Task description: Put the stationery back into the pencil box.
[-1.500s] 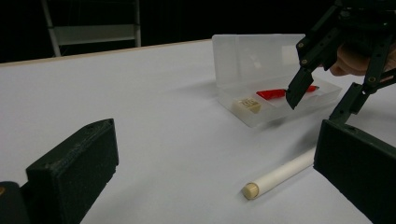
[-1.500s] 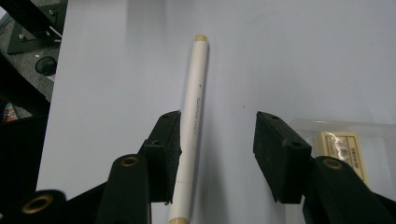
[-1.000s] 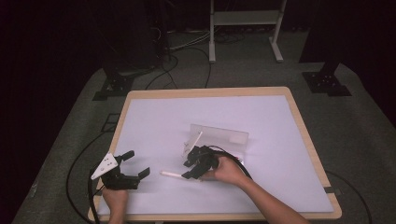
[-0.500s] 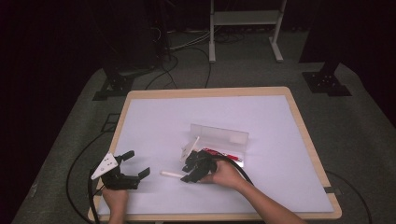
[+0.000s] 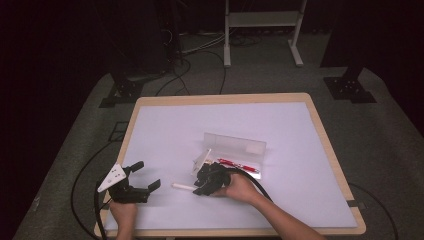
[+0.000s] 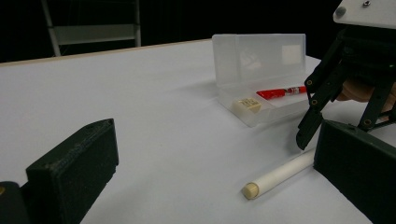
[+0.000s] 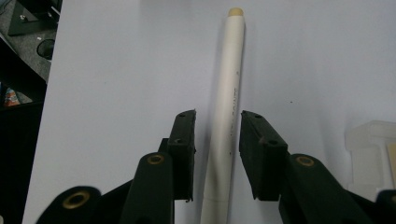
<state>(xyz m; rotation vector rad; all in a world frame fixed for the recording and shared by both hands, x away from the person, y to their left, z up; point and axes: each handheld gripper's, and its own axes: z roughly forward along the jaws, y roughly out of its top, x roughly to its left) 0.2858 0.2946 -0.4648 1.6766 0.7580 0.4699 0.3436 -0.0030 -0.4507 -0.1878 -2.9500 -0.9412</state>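
A: Since a second ago the right gripper (image 5: 203, 184) has crept left and down over the white pen (image 5: 183, 186), and its jaws have just been closing. Left gripper (image 5: 146, 176) hasn't budged.

B: Closed on it?

A: Not quite. In the right gripper view the pen (image 7: 227, 107) runs straight up between the two pads with a sliver of table showing on each side. Jaws roughly a third open, straddling, nothing gripped as far as I can see.

B: Pen's axis?

A: Lying flat on the table (image 5: 165, 130), long axis left-right in the high view, tan cap end pointing left toward the left gripper. That axis is in line with the right gripper's reach, so the pads meet the barrel square across it. Good line-up.

B: Left gripper?

A: Wide open, empty, resting near the table's left front corner. In its own view the pen's cap end (image 6: 252, 190) sits just ahead of its right jaw. Right hand is plainly the nearer.

B: The box?

A: Clear pencil case (image 5: 235, 155), lid up, just beyond the right hand, red pen (image 5: 239, 165) inside. My guess is the white pen goes there next.
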